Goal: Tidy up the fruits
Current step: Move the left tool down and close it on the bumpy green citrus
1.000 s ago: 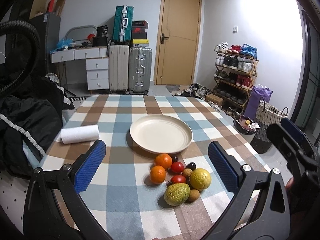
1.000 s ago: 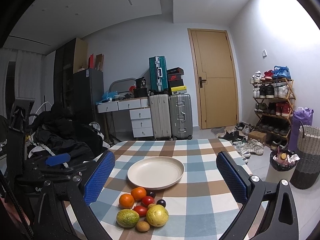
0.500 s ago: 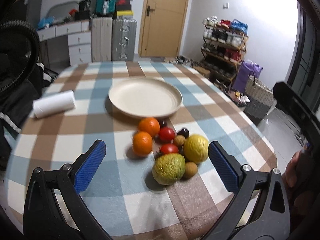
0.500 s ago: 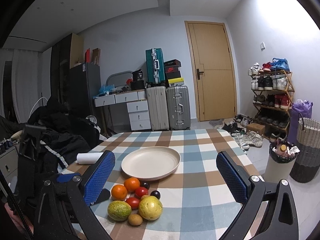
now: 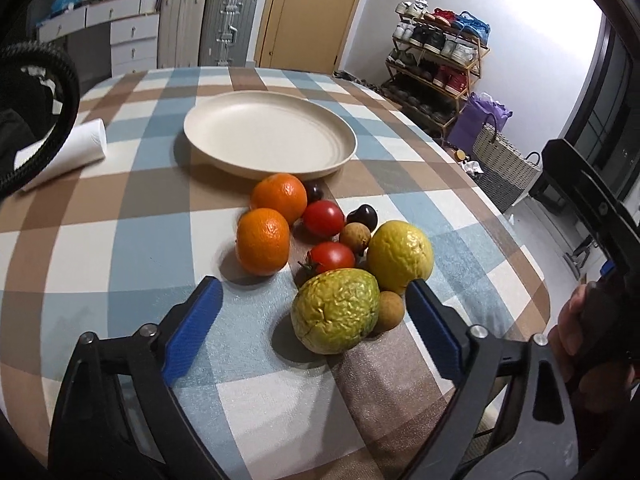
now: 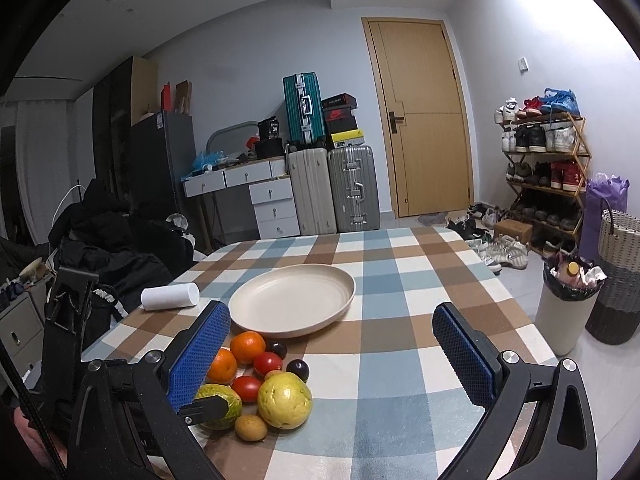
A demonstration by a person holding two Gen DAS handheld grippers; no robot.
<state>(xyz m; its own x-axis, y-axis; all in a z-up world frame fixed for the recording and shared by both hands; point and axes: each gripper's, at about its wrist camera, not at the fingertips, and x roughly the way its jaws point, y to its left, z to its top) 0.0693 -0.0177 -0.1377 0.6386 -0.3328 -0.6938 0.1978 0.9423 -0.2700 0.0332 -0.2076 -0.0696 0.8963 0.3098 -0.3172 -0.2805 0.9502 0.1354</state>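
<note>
Left gripper (image 5: 312,312) spread wide, green fruit (image 5: 335,311) between its pads, untouched, long axis slanting far-right. Right gripper (image 6: 332,350) spread, empty. Fruit cluster near table's (image 5: 120,240) near edge; 2 oranges (image 5: 263,240) beyond; empty plate (image 5: 270,135) mid-table. No legible writing.

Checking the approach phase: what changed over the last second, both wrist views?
The left gripper came down and forward toward the fruit pile; its open jaws now frame the wrinkled green fruit, not touching it. The right gripper drifted a little lower and left, open and empty. Nothing grasped or released. The fruits, plate and paper roll stayed put; the plate is still empty.
</note>
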